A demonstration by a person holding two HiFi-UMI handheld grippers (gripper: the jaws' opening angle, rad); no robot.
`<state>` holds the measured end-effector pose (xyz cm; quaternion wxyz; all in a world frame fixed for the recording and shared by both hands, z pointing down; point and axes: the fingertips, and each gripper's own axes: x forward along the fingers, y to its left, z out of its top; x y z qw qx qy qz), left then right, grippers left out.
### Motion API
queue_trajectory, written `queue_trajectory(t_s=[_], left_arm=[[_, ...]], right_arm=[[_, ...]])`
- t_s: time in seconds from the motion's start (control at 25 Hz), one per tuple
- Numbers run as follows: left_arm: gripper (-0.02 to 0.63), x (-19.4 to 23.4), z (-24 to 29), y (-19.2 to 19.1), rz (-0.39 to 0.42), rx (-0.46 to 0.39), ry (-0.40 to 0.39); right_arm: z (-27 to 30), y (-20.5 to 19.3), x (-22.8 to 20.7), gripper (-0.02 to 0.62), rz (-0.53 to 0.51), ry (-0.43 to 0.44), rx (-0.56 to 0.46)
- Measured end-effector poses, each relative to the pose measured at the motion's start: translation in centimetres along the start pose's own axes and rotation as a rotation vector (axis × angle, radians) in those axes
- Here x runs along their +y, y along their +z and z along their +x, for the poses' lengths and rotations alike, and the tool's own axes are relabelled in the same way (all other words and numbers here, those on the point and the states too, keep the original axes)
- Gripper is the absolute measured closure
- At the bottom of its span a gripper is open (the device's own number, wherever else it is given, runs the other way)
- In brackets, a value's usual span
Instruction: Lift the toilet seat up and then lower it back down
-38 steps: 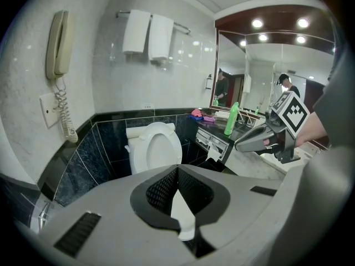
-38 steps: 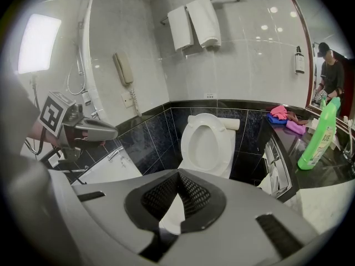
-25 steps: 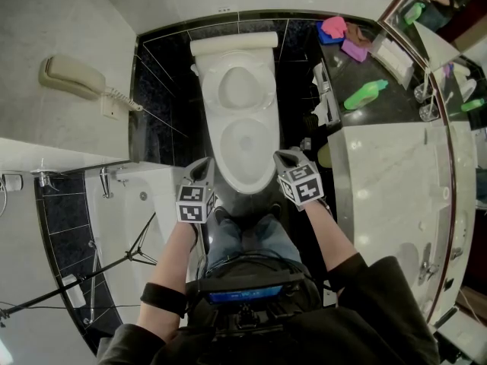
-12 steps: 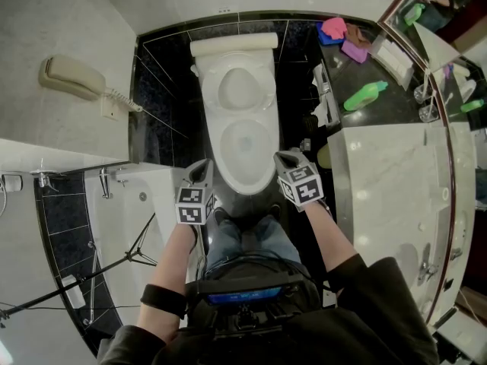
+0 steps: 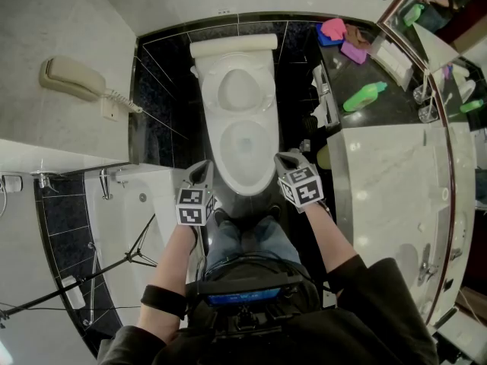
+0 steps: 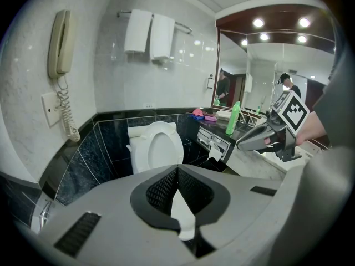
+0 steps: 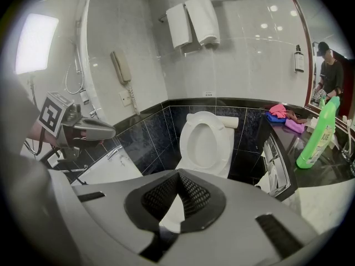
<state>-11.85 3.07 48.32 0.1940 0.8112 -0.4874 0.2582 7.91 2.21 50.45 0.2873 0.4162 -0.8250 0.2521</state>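
Two shut tools at the front of the toilet, one on each side.

On the left, the left tool [image 5: 202,167], closed tight with nothing in it, just beside the left front edge of the toilet [image 5: 228,162]. In the middle, straight ahead of both tools, the toilet seat [image 5: 245,181], seemingly lying flat on the bowl, long way pointing off to the tank [image 5: 233,46], with the lid [image 5: 237,88] standing up against it; hard to be sure which white part is which. On the right, the right tool [image 5: 289,158], also closed and empty, just beside the right front edge. Both about as near. Probably a reach forward and inward to the front rim next.
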Motion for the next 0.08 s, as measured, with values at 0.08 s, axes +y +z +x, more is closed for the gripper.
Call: queue_trajectory(t_s=[0.08], left_arm=[[0.598,-0.01,-0.04,-0.02,0.000,0.001,0.001]], right_arm=[[-0.02,0.03,0.04,0.591,0.000,0.001,-0.001]])
